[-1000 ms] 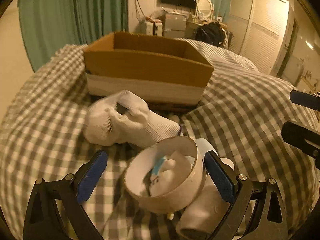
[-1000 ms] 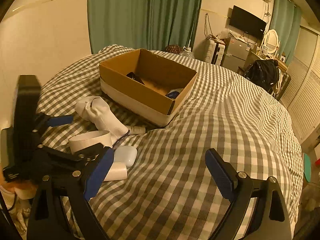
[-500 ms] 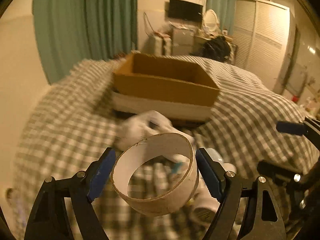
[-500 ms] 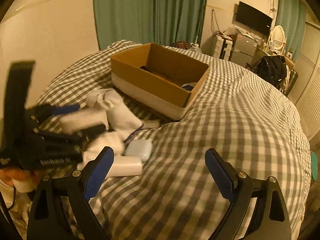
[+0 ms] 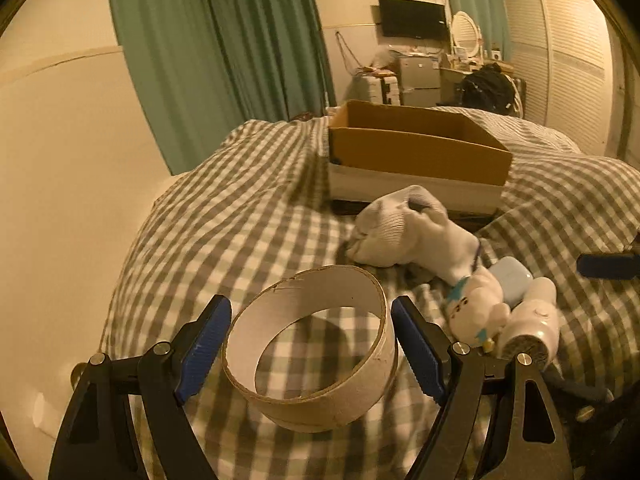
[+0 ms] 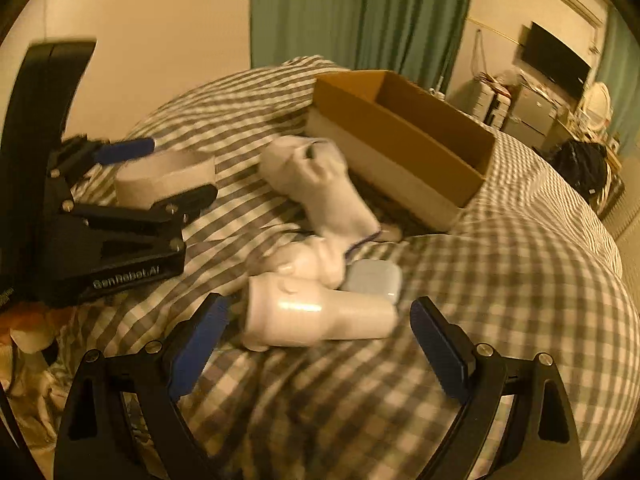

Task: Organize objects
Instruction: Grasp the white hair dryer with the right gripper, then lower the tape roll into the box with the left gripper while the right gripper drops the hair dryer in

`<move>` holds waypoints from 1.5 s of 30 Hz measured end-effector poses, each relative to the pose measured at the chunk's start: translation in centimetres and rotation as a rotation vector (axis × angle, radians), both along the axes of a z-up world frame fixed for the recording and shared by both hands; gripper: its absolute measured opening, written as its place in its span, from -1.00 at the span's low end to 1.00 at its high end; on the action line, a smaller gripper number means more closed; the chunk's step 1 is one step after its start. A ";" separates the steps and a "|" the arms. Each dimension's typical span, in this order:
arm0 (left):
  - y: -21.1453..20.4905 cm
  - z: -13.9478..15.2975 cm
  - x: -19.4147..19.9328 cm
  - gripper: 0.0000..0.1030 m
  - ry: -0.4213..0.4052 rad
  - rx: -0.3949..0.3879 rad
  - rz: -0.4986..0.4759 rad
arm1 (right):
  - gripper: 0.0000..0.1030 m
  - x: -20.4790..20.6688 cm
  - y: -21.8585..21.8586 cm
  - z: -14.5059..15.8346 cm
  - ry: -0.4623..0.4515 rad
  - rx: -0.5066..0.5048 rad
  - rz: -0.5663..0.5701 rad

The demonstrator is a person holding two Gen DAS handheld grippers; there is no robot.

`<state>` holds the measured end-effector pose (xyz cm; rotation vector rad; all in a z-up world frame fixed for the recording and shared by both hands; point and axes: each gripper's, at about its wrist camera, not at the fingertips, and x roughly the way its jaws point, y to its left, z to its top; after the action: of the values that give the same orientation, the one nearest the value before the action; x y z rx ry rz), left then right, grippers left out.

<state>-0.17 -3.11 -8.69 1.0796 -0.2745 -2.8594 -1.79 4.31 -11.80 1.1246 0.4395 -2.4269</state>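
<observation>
My left gripper [image 5: 312,344] is shut on a white cardboard tape ring [image 5: 310,354] and holds it above the checked bed cover; the ring also shows in the right wrist view [image 6: 164,178]. My right gripper [image 6: 316,352] is open and empty, close over a white bottle-shaped device [image 6: 316,314] lying on its side. Beside that device lie a white earbud case [image 6: 374,280], a small white plush toy [image 5: 476,304] and a white sock [image 6: 320,184]. An open cardboard box [image 5: 416,152] stands behind them on the bed.
The bed cover [image 5: 240,232] slopes off to the left toward a cream wall. Green curtains [image 5: 208,52] hang behind the bed. A TV, a small fridge and a black bag [image 5: 488,88] stand at the far end of the room.
My left gripper closed on the tape ring, lifted it off the toy and carried it to the left. My right gripper moved in low toward the white device.
</observation>
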 end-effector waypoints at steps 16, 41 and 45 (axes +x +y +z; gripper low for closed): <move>-0.9 -0.1 0.6 0.63 0.014 0.025 0.008 | 0.21 -1.4 -1.9 -1.7 0.028 0.074 0.004; 1.7 9.8 -5.0 0.63 0.190 0.057 -0.081 | 0.19 -5.1 2.4 14.6 0.309 -0.093 -0.017; 2.0 12.0 -9.7 0.63 0.208 0.042 -0.059 | 0.19 -8.3 2.9 16.9 0.337 -0.107 -0.033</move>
<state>-9.85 -1.11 3.32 0.7826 -0.2372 -3.0113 -10.12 7.20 5.11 0.6836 0.3892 -2.6425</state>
